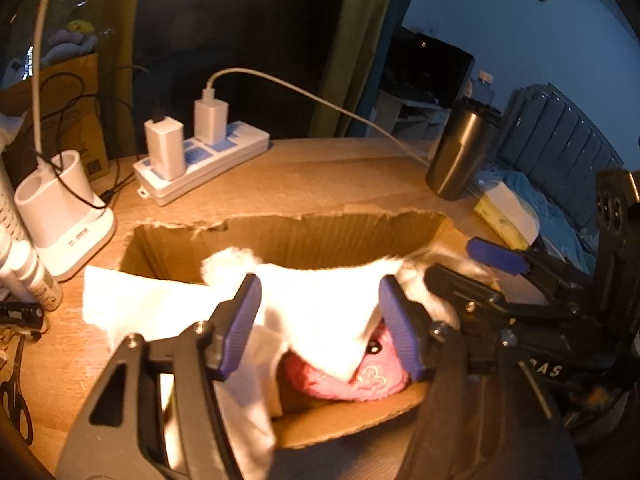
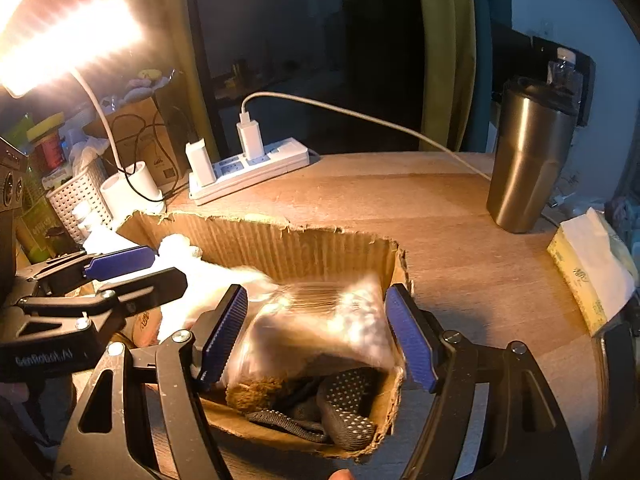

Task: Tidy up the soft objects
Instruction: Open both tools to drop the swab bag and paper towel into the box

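White fuzzy cloth (image 1: 320, 312) drapes between left gripper's (image 1: 320, 328) spread jaws; right gripper (image 2: 316, 336) likewise wide

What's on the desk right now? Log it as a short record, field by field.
container: torn cardboard box on the wooden desk
left claw: open, over a white cloth covering a pink plush
right claw: open, around a blurred clear bag
also in box: dotted dark sock
nearby: power strip, steel tumbler, tissue pack
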Action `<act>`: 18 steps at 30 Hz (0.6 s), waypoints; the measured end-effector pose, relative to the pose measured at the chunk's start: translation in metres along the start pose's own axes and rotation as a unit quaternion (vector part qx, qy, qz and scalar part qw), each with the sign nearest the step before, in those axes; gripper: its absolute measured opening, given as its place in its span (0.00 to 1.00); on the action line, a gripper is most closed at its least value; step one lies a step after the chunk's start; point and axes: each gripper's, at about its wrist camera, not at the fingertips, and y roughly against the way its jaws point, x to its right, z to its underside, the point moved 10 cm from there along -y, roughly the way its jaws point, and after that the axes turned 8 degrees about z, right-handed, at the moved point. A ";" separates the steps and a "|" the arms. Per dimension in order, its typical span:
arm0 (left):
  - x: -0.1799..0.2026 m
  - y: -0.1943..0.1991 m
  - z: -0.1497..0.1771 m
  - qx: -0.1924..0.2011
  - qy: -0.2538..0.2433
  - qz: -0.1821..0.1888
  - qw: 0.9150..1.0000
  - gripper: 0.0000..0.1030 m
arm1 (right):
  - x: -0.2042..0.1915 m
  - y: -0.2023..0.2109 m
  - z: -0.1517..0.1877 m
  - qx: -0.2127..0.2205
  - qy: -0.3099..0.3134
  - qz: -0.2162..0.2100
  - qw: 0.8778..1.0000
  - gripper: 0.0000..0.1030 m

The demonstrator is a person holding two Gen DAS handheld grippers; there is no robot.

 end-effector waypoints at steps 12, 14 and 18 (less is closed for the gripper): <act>0.006 0.032 0.001 0.028 -0.006 -0.010 1.000 0.61 | -0.002 0.031 -0.006 0.035 0.004 0.009 0.999 0.80; 0.008 0.039 0.001 0.033 -0.008 -0.011 0.999 0.61 | -0.004 0.037 -0.006 0.039 0.006 0.008 0.999 0.80; 0.012 0.049 0.003 0.041 -0.012 -0.011 0.999 0.61 | -0.005 0.048 -0.005 0.046 0.009 0.011 0.999 0.80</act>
